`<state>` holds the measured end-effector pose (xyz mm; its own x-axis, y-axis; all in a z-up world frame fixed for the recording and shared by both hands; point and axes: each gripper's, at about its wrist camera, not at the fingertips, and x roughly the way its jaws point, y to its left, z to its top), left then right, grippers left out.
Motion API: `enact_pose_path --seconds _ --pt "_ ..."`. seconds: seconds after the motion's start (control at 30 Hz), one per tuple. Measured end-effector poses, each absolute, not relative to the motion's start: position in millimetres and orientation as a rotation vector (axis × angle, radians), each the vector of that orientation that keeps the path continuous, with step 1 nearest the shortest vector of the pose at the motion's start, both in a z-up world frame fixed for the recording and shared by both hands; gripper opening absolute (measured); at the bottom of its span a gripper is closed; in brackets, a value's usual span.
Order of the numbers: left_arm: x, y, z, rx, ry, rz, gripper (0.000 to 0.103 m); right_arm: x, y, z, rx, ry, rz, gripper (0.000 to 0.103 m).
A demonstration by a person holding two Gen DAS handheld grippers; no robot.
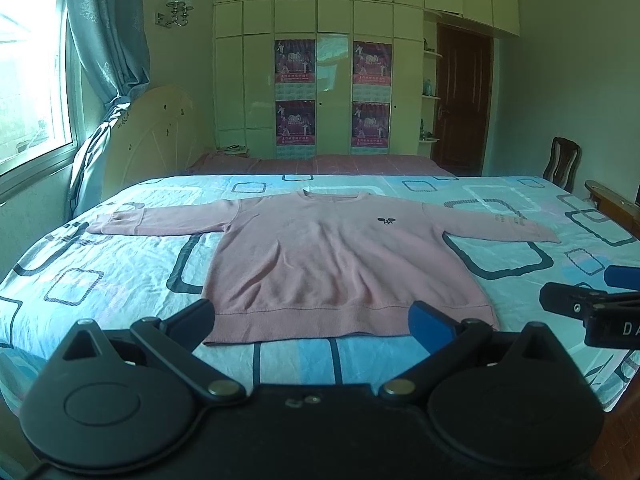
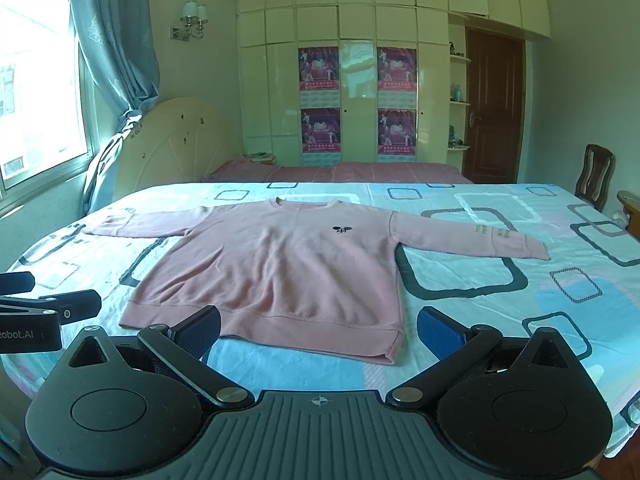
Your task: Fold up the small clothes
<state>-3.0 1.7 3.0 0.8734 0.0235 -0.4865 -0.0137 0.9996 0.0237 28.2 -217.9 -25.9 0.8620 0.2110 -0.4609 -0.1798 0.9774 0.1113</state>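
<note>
I see one pink sweater (image 1: 340,264) (image 2: 276,264) lying flat on the bed, front side up. Its neck points to 12 o'clock and its bottom edge to 6. One sleeve goes out to 9 o'clock, the other to 3. A small dark logo sits on its chest.

Sweatshirt (image 1: 340,264) flat on bed (image 1: 120,276), my grippers before its hem.
My left gripper (image 1: 312,324) sits left of my right gripper (image 2: 318,330); wardrobe (image 1: 332,80) behind bed, window (image 1: 32,60) left, chair (image 1: 564,164) right.
</note>
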Motion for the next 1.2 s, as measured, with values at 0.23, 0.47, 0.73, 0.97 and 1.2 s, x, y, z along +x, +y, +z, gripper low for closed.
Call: enact_pose_path --seconds 0.23,0.47,0.73,0.97,1.2 --pt "-4.7 1.3 2.9 0.025 0.511 0.021 0.102 27.2 -216.9 -25.4 0.066 0.492 0.205 0.103" --pt "-5.2 1.5 3.5 0.025 0.51 0.02 0.102 27.9 -217.5 -24.2 0.065 0.49 0.206 0.103" --pt "-6.0 2.4 4.3 0.026 0.51 0.019 0.102 27.5 -217.8 -23.3 0.064 0.486 0.207 0.103" --pt "-5.2 2.5 5.5 0.03 0.507 0.02 0.102 28.1 -218.6 -22.9 0.063 0.487 0.211 0.103" --pt "-4.7 2.6 6.6 0.032 0.506 0.023 0.102 28.3 -218.4 -23.0 0.062 0.487 0.211 0.103"
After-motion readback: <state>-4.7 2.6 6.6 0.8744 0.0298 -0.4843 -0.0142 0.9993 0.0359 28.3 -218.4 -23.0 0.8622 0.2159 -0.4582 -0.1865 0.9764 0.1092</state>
